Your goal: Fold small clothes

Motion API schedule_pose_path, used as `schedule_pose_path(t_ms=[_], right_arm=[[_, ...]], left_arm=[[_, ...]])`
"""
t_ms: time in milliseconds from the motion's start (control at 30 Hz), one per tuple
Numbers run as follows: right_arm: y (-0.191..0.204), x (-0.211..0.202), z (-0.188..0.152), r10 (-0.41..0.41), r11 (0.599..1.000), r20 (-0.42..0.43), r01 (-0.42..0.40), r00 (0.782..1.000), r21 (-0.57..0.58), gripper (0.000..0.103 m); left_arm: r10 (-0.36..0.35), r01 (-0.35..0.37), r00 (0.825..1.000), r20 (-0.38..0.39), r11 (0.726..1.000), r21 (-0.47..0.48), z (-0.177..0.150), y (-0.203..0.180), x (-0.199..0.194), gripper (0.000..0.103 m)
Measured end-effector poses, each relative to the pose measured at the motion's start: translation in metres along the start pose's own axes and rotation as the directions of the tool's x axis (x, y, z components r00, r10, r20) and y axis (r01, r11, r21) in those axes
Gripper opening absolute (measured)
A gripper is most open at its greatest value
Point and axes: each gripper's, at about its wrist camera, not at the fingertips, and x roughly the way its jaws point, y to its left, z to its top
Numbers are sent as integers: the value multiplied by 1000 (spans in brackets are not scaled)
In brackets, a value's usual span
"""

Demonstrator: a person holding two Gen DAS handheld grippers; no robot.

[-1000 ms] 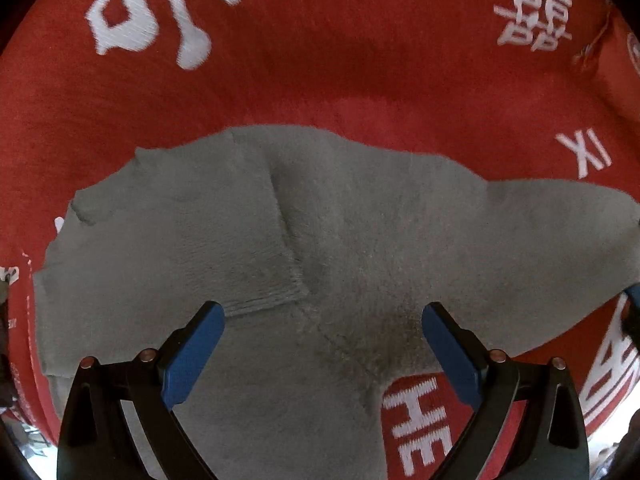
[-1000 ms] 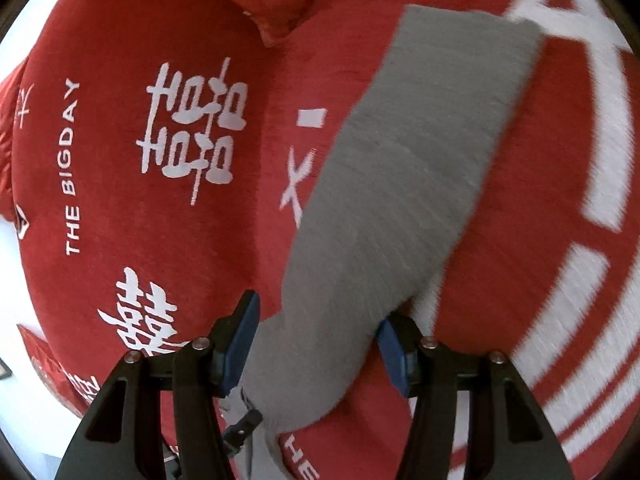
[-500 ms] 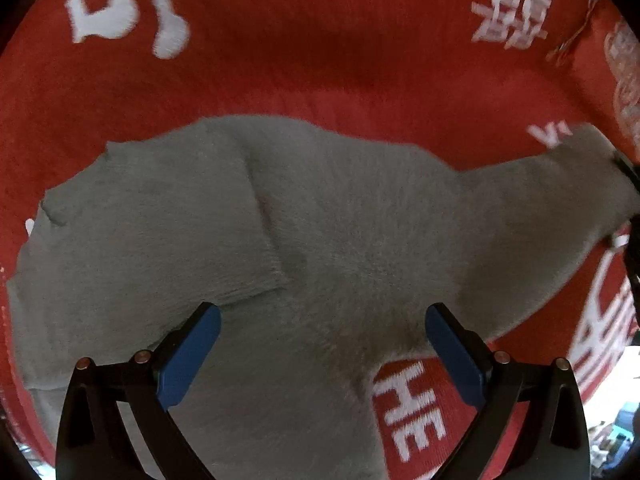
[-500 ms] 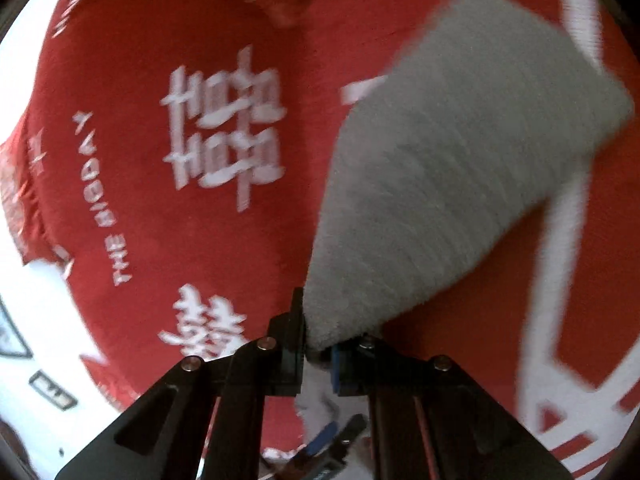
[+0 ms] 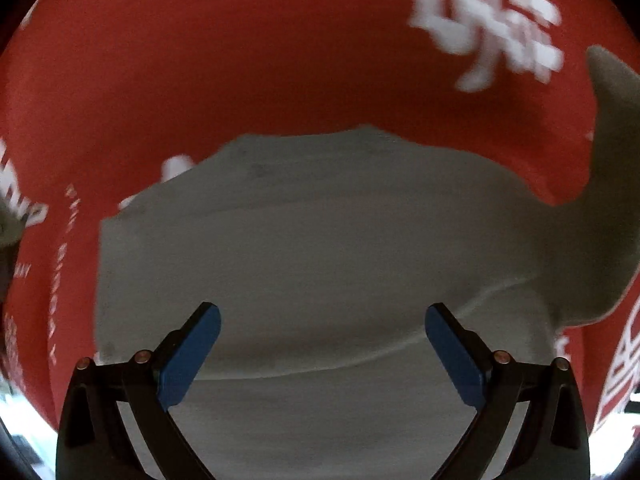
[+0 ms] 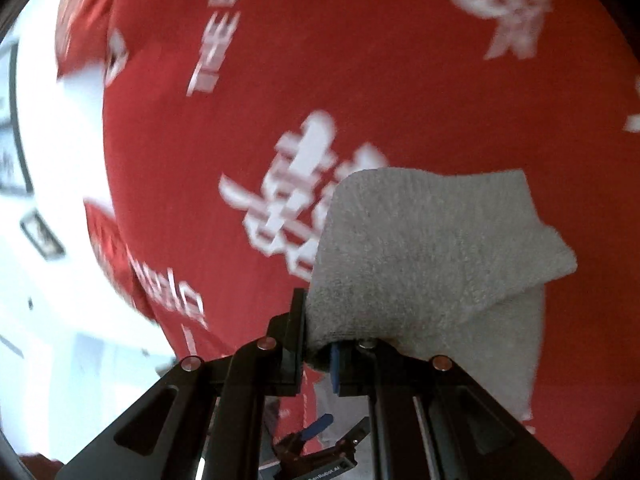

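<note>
A small grey fleece garment (image 5: 320,248) lies spread on a red cloth with white lettering (image 5: 240,60). My left gripper (image 5: 322,344) hovers over its body, pointing steeply down, jaws wide open with nothing between the blue pads (image 5: 188,356). One leg of the garment rises at the right edge of the left wrist view. In the right wrist view my right gripper (image 6: 318,350) is shut on the end of that grey leg (image 6: 420,260), which is lifted off the cloth and folds over itself. The other gripper shows faintly below the jaws.
The red cloth (image 6: 360,80) covers the whole work surface and drops off at its left edge in the right wrist view. Beyond that edge lie a bright white floor and wall (image 6: 40,200). Both views are blurred by motion.
The right gripper closed on the end of the grey leg and lifted it, swinging it across. The left gripper slid over the garment, now over its body, still open.
</note>
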Motion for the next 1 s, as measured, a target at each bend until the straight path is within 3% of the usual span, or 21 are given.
schedule_pose_path(t_ms=[133,233,300,400,433,500,533,633,733,800,833,867,900,967,1000], right_arm=[[34,58,-25,-73,986,-111,55,991,-158,11],[51,107,-56,-195,941,-202,125,960,-315,11],[55,141,-82,-302,888,-257,173,918,-426,12],[40,187,-125,-470,802,-330,241,819,-546,14],[33,198,-135,-508,786,-350,258,787,-561,15],[16,213,-150,-566,772,-384,307,730,-556,27],[12,214,-151,-567,781,-389,322,726,-535,40],[9,198,-138,-488,851,-366,340,792,-400,58],[-6,181,-120,-410,911,-325,365,852,-193,58],[-24,176,-106,-362,927,-310,375,879,-19,46],[-29,174,-103,-346,928,-294,372,891,37,18],[-27,174,-101,-350,927,-276,373,895,35,11],[-13,178,-101,-375,925,-251,379,893,-31,11],[24,190,-109,-430,893,-224,377,874,-245,11],[46,201,-119,-458,854,-222,356,861,-379,11]], left_arm=[[44,-44,999,-3,997,-69,-2,42,6,102],[68,-68,998,-9,991,-115,-6,70,13,102],[85,-86,996,-17,987,-138,-31,69,14,102],[92,-99,995,-50,980,-171,-42,86,27,102],[92,-101,994,-62,979,-177,-46,90,30,102],[88,-103,992,-85,977,-187,-53,96,33,102],[83,-99,993,-89,976,-193,-57,99,34,102],[77,-93,993,-88,975,-202,-64,101,28,102],[63,-81,994,-88,972,-220,-68,106,24,102],[59,-77,995,-84,971,-226,-69,107,19,102],[60,-76,995,-79,971,-228,-71,110,16,102],[60,-76,995,-75,970,-230,-72,110,13,102],[63,-78,995,-71,969,-232,-74,113,10,102],[72,-86,995,-66,967,-241,-78,118,5,102],[78,-92,995,-65,965,-247,-80,120,2,102]])
